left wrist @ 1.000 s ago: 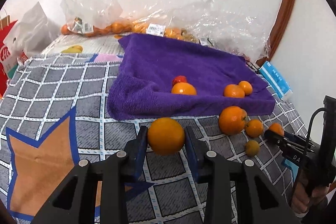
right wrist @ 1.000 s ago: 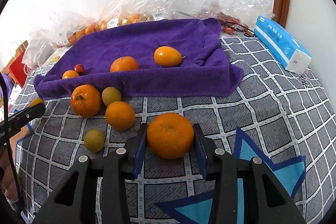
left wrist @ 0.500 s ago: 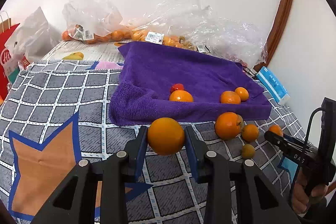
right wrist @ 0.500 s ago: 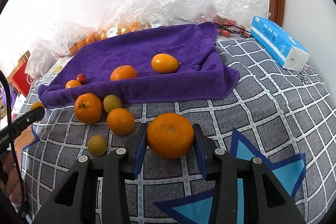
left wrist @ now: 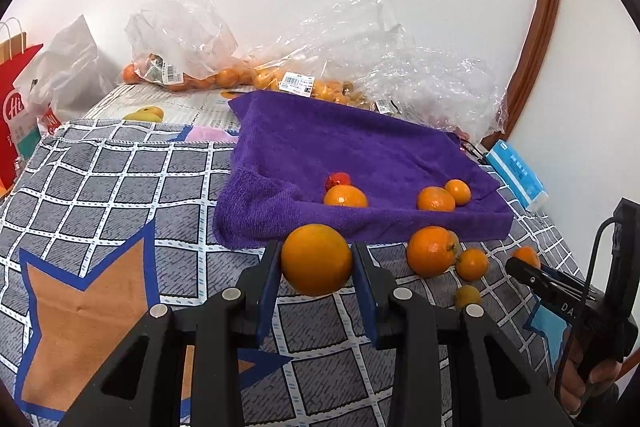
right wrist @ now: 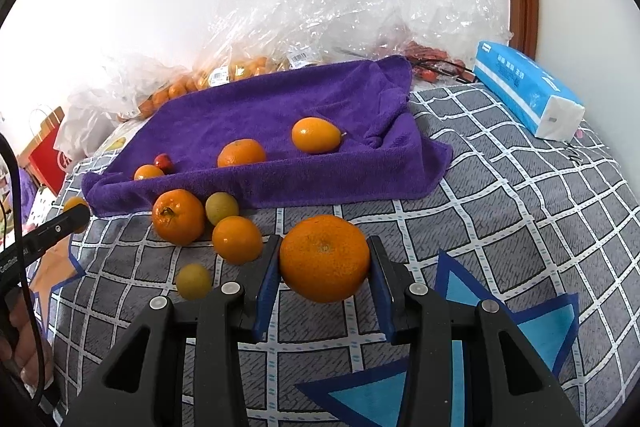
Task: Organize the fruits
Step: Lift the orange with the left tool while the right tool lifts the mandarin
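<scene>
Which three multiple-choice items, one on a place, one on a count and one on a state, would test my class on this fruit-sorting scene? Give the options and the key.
1. Where does the blue tissue pack lie?
A. On the checked cloth, to the right of the purple towel
B. Inside a red paper bag
C. Between a gripper's fingers

2. How many fruits lie on the purple towel?
A. Two
B. Four
C. Seven

3. In what state is the right gripper?
A. Open and empty
B. Shut on a large orange
C. Shut on a plastic bag

Key:
1 A, the pack rests on the checked cloth by the towel's right end.
2 B, a small red fruit, a small orange one, a rounder orange one and an oval one sit on the towel.
3 B, both blue pads press on the large orange's sides.
</scene>
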